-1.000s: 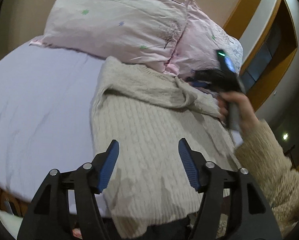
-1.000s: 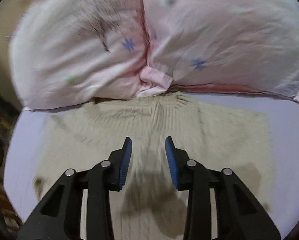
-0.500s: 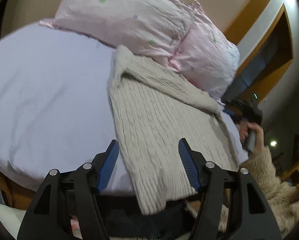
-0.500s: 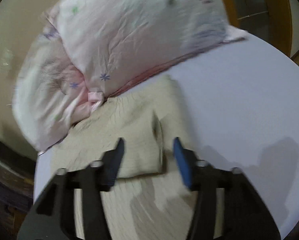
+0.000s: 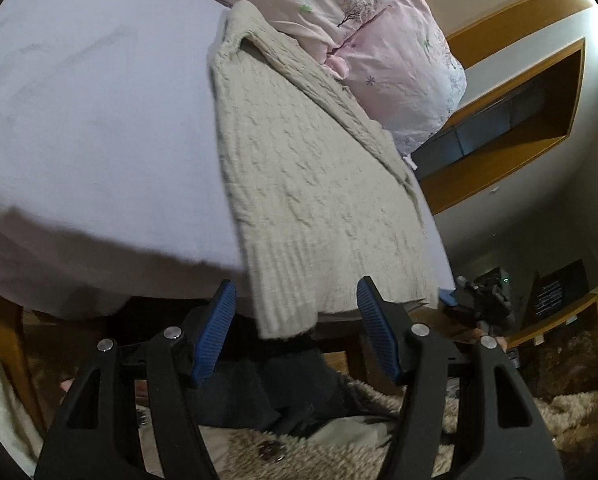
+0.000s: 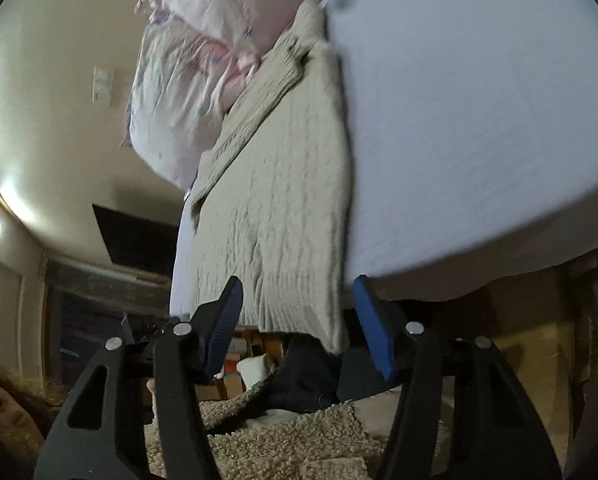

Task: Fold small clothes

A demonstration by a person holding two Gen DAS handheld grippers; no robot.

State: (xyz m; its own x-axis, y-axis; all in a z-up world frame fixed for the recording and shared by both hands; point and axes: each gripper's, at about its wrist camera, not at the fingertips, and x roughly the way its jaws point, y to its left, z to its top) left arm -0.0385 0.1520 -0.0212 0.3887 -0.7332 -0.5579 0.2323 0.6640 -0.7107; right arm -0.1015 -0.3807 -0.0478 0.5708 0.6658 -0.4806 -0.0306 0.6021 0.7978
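A beige cable-knit sweater lies flat on the lavender bed sheet, sleeves folded in, its ribbed hem hanging over the near bed edge. It also shows in the right wrist view. My left gripper is open and empty, low at the bed edge, with the hem's left corner between its blue fingertips. My right gripper is open and empty, with the hem's right corner between its fingertips. The right gripper also shows small in the left wrist view.
Two pink floral pillows lie at the head of the bed, touching the sweater's collar; they also show in the right wrist view. Wooden bed frame below the mattress. A fuzzy beige coat sits below the grippers.
Both grippers have drawn back from over the sweater down to the near bed edge at the hem. The right gripper's jaws have opened wider. The sweater now lies with its sleeves folded in.
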